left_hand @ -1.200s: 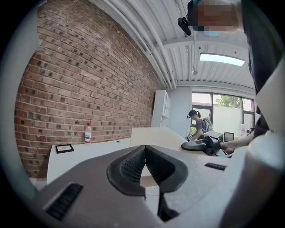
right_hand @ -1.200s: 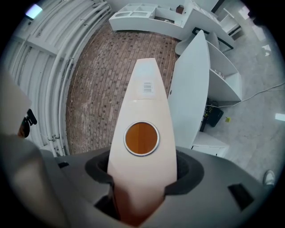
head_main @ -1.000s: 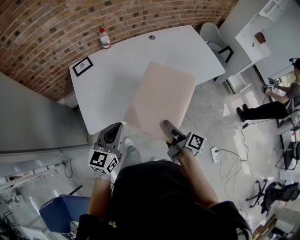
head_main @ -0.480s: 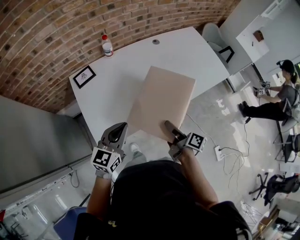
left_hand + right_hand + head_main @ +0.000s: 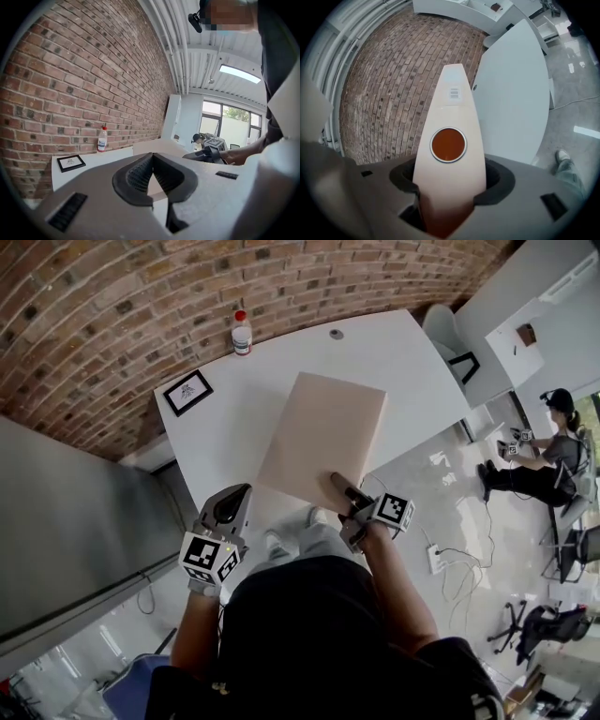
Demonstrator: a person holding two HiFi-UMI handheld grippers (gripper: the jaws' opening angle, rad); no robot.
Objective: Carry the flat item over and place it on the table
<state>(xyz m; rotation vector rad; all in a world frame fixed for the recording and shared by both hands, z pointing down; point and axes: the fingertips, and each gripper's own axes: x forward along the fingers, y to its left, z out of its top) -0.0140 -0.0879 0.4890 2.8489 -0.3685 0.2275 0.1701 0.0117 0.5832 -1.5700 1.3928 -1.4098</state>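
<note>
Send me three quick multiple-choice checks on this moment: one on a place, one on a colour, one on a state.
1. Where does the bottle stand?
A. On the table, at its edge by the brick wall
B. On the floor
C. On a chair

2. What colour is the bottle's cap?
A. Blue
B. Red
C. Green

3. What is the right claw doing?
A. Open, holding nothing
B. Shut on the beige board
C. Shut on the bottle

Answers:
1 A: the head view shows it on the table's far edge beside the bricks.
2 B: the cap is red in the head view and the left gripper view.
3 B: the right gripper view shows the board clamped between the pads.
</note>
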